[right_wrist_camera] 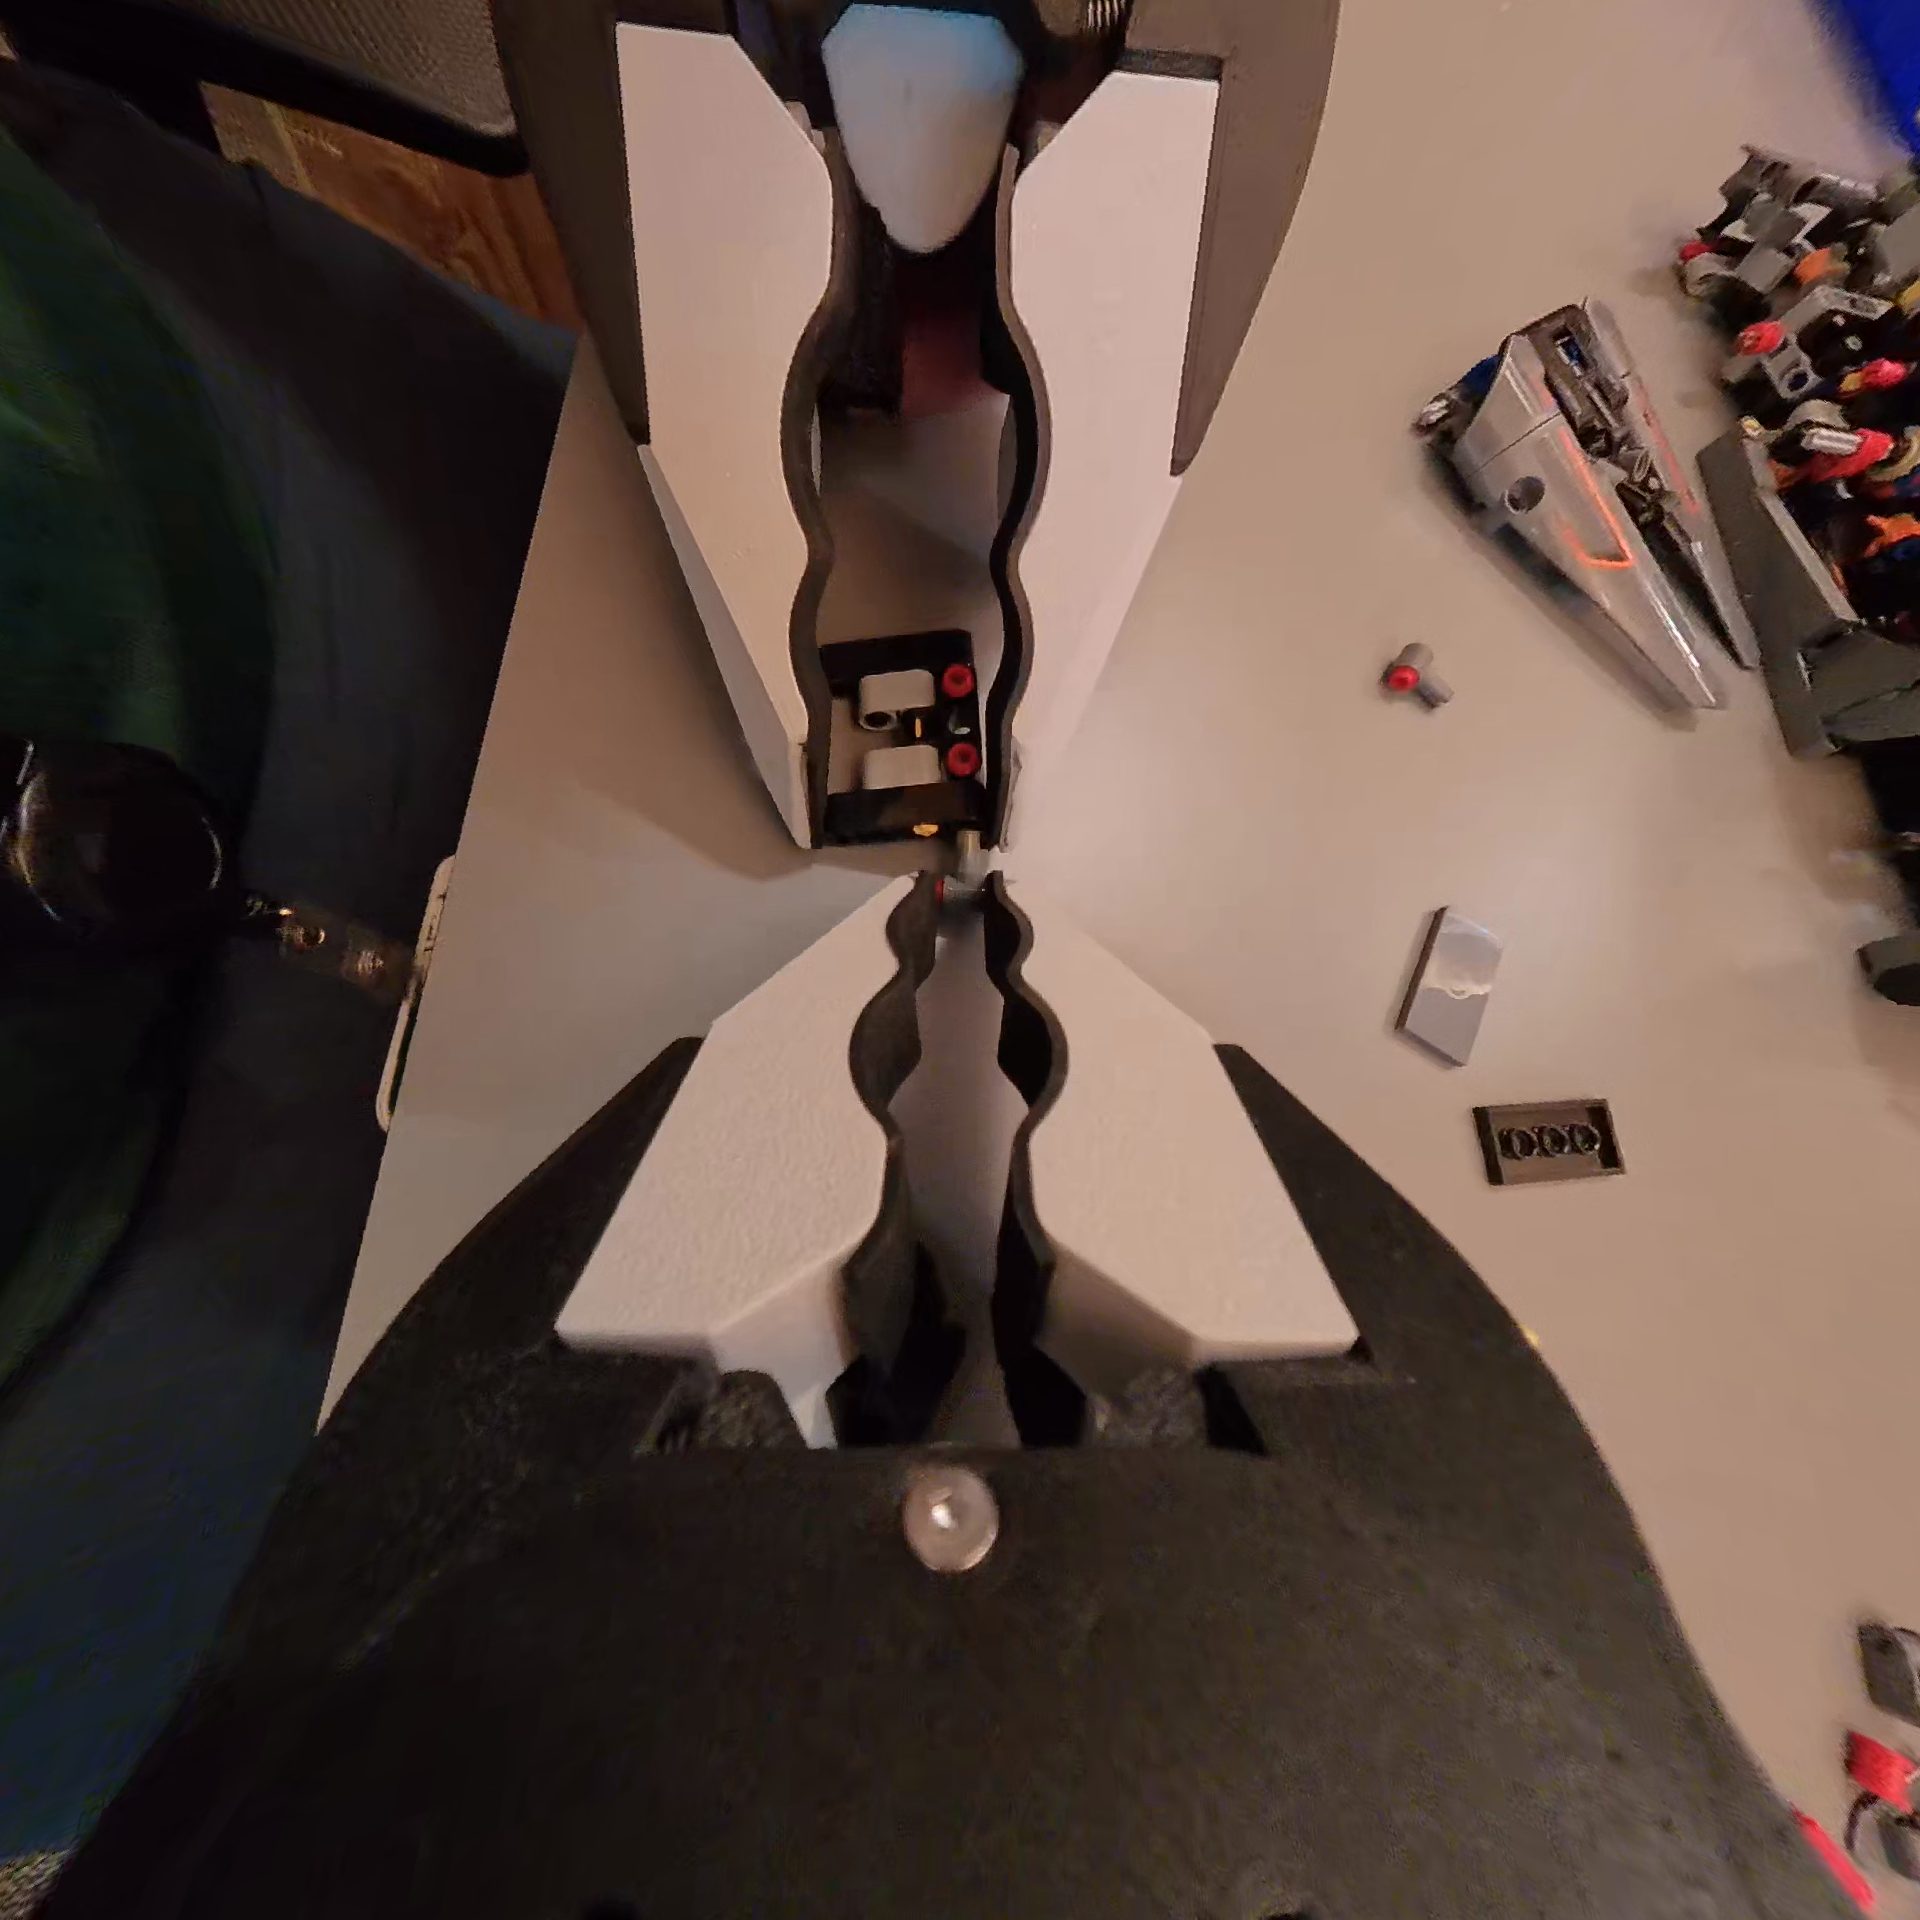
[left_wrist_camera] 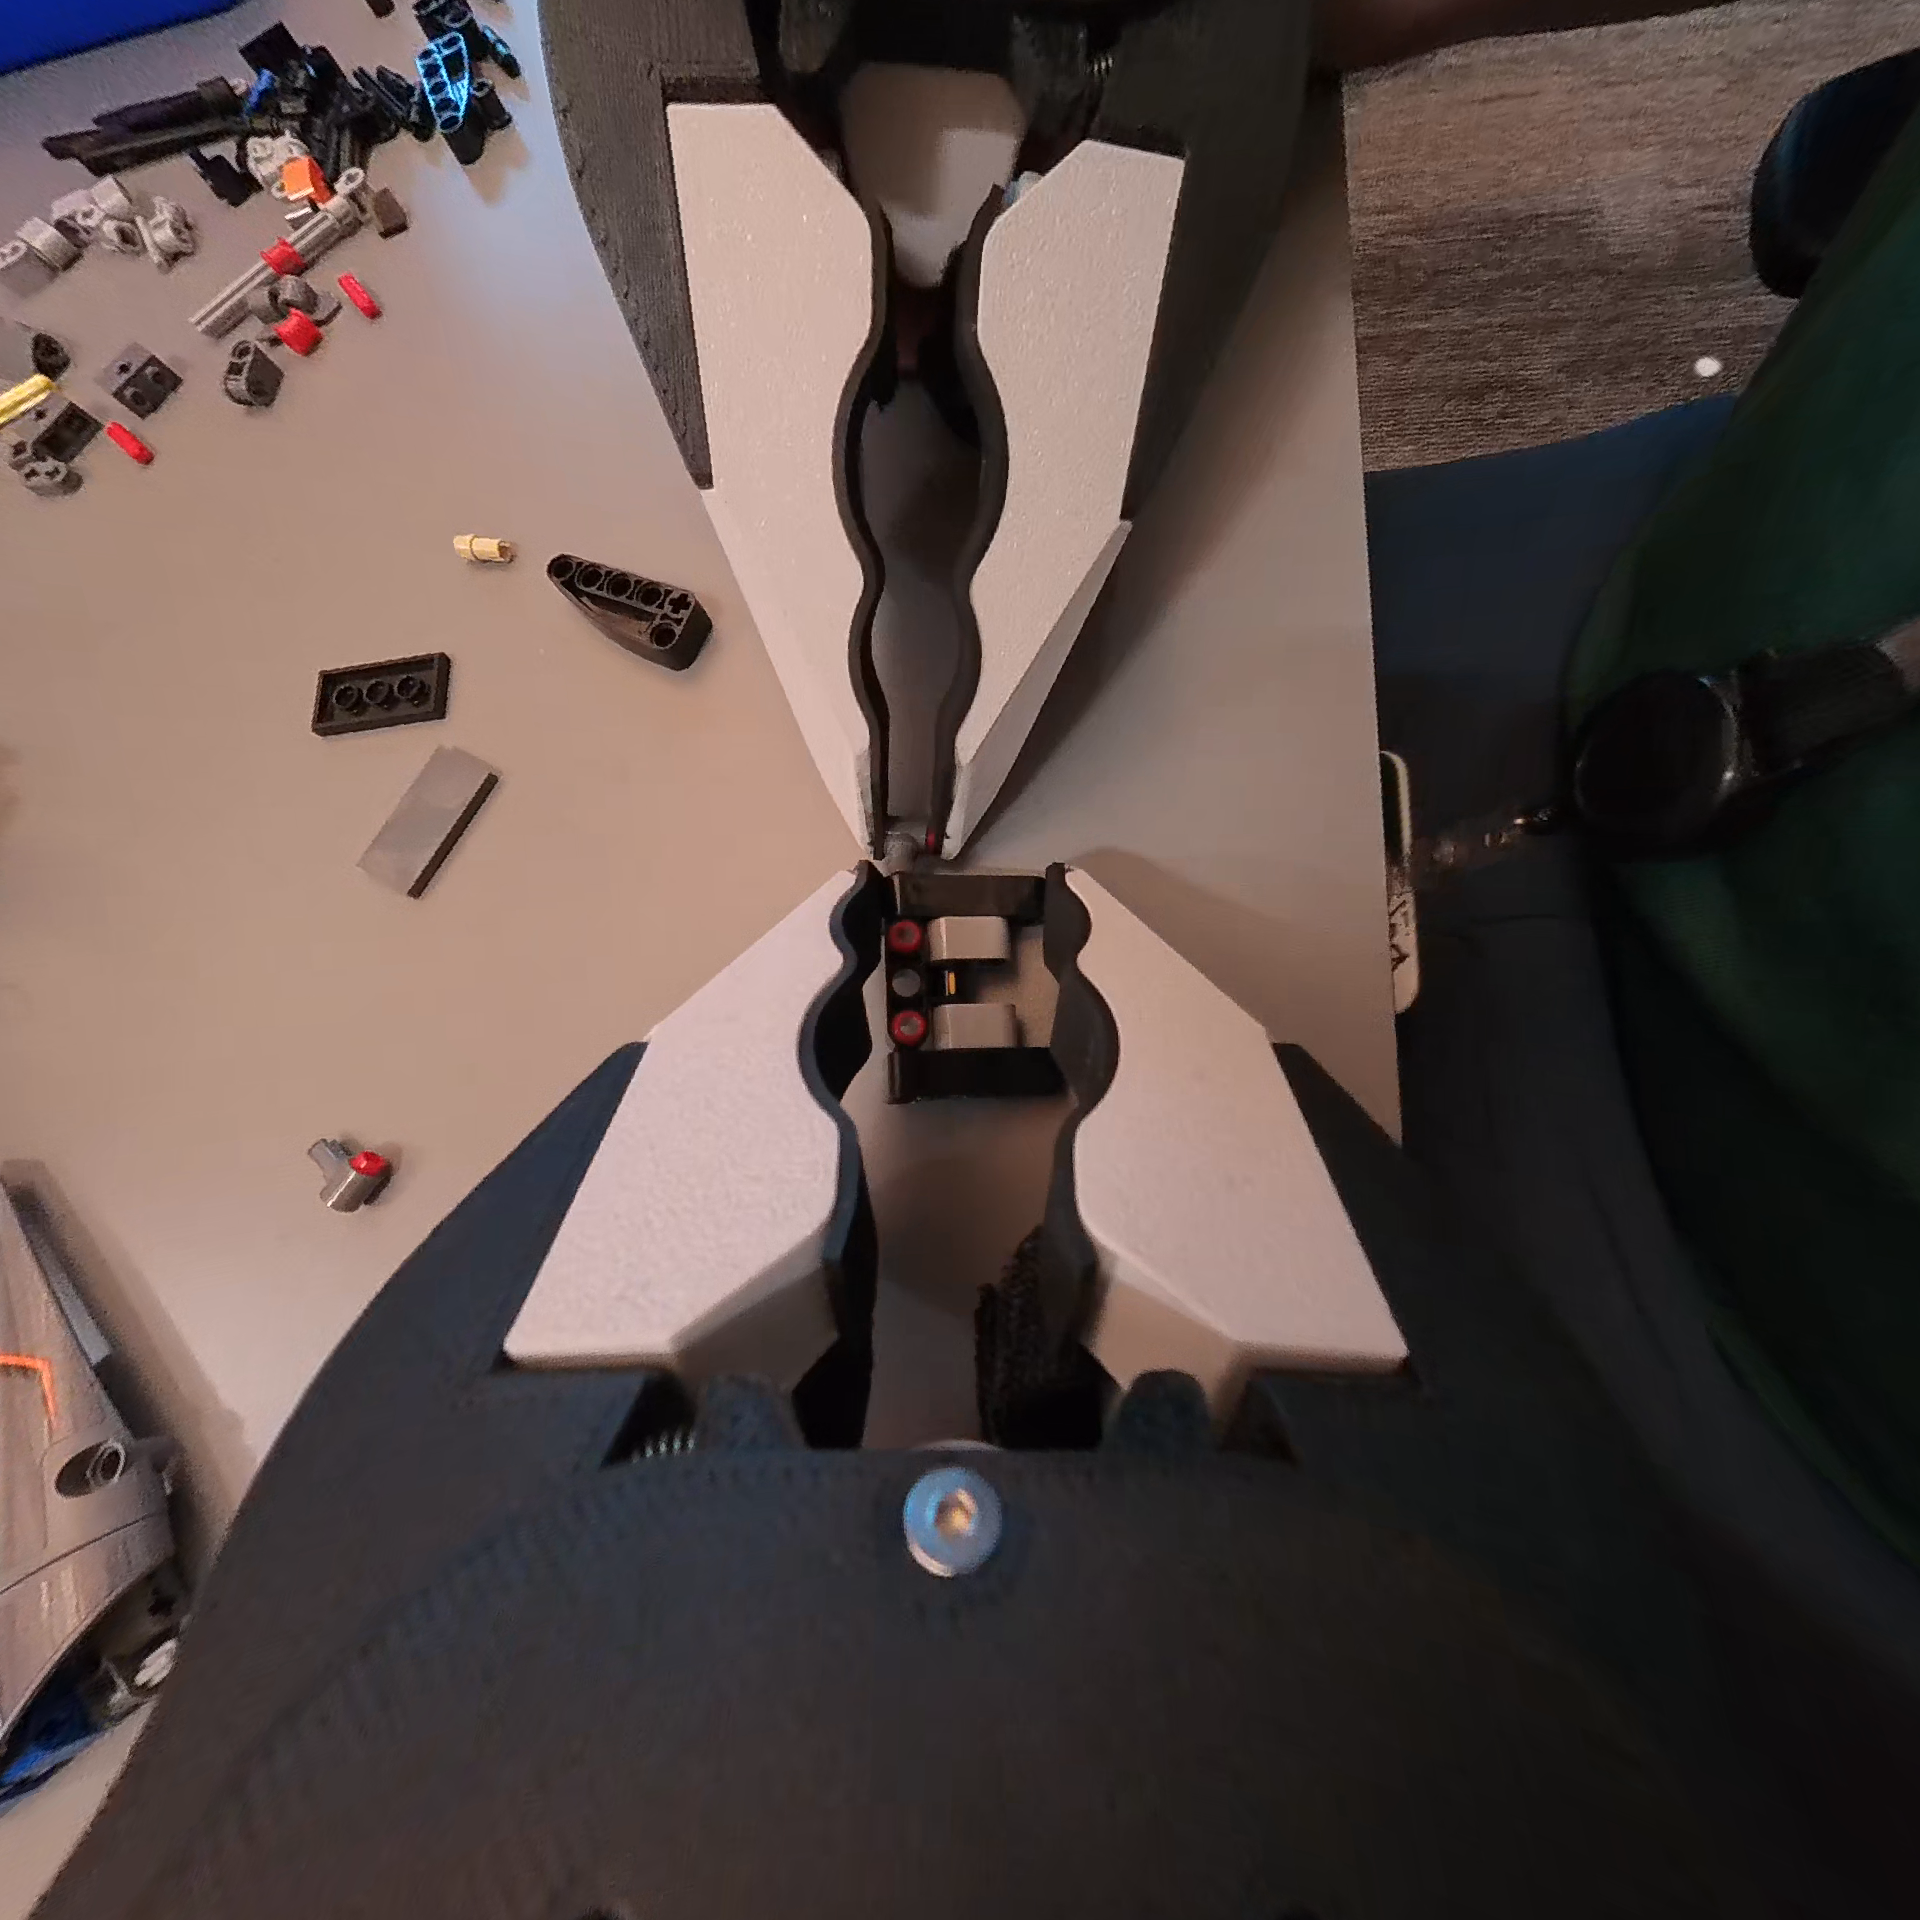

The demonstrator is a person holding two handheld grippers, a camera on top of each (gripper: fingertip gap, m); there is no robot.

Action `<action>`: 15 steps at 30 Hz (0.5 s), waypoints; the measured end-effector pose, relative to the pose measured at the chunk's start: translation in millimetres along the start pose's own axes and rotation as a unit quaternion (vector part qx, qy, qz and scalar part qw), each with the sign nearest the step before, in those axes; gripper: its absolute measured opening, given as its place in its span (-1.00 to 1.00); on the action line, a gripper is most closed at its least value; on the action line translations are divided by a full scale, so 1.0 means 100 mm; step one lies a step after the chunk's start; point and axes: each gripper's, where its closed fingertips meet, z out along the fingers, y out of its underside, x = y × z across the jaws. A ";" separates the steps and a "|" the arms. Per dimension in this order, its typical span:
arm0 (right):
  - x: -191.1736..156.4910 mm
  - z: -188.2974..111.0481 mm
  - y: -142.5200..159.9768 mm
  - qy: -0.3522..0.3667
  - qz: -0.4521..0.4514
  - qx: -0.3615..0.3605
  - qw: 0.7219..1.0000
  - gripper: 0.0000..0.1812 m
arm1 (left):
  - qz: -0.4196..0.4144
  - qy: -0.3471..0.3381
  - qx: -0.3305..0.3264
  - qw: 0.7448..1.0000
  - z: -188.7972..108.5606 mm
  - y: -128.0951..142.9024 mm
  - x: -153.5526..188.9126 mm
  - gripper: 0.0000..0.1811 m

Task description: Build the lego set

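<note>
both tongs (left_wrist_camera: pixel 961 935) (right_wrist_camera: pixel 956 899) grip: one black frame (left_wrist_camera: pixel 977 1070), one small grey pin (right_wrist_camera: pixel 961 883).

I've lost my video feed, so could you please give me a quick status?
Left gripper shut on black frame assembly. Right gripper shut on small grey-and-red pin piece, tip at the frame's corner. Nothing between them; loose parts lie aside.

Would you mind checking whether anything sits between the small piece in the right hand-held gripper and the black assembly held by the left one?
Nothing visible does: the small grey-and-red pin piece is right at the corner of the black framed assembly, no loose part between them.
</note>
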 end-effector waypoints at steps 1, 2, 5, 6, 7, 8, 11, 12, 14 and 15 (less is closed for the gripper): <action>0.00 0.00 0.00 0.002 -0.003 0.000 1.000 -0.92 | 0.001 -0.001 0.000 1.000 0.00 0.00 0.00 -0.67; 0.00 0.00 0.00 0.004 -0.005 0.000 1.000 -0.92 | 0.000 0.000 0.000 1.000 0.00 0.00 0.00 -0.67; 0.00 -0.01 -0.01 0.007 -0.003 -0.003 1.000 -0.92 | -0.004 0.004 0.001 1.000 0.00 0.00 0.00 -0.67; 0.00 -0.01 -0.01 0.012 -0.008 -0.009 1.000 -0.92 | -0.002 0.003 0.001 1.000 0.00 0.00 0.00 -0.67; 0.00 -0.02 -0.01 0.016 -0.012 -0.017 1.000 -0.92 | -0.001 0.002 0.001 1.000 0.00 0.00 0.00 -0.67; 0.00 -0.02 -0.01 0.019 -0.013 -0.024 0.999 -0.92 | -0.001 0.002 0.001 1.000 0.00 0.00 0.00 -0.67; 0.01 -0.02 -0.01 0.025 -0.015 -0.035 0.999 -0.92 | -0.004 0.004 0.002 1.000 0.01 -0.01 0.00 -0.67; 0.00 -0.02 -0.01 0.026 -0.013 -0.034 0.999 -0.92 | -0.003 0.004 0.002 1.000 0.01 -0.01 0.00 -0.67; 0.00 -0.03 -0.01 0.033 -0.016 -0.037 0.999 -0.92 | -0.001 0.002 0.001 1.000 0.01 -0.01 0.00 -0.67; 0.00 -0.03 -0.01 0.036 -0.016 -0.040 0.998 -0.92 | 0.000 0.001 0.001 1.000 0.01 -0.01 0.00 -0.67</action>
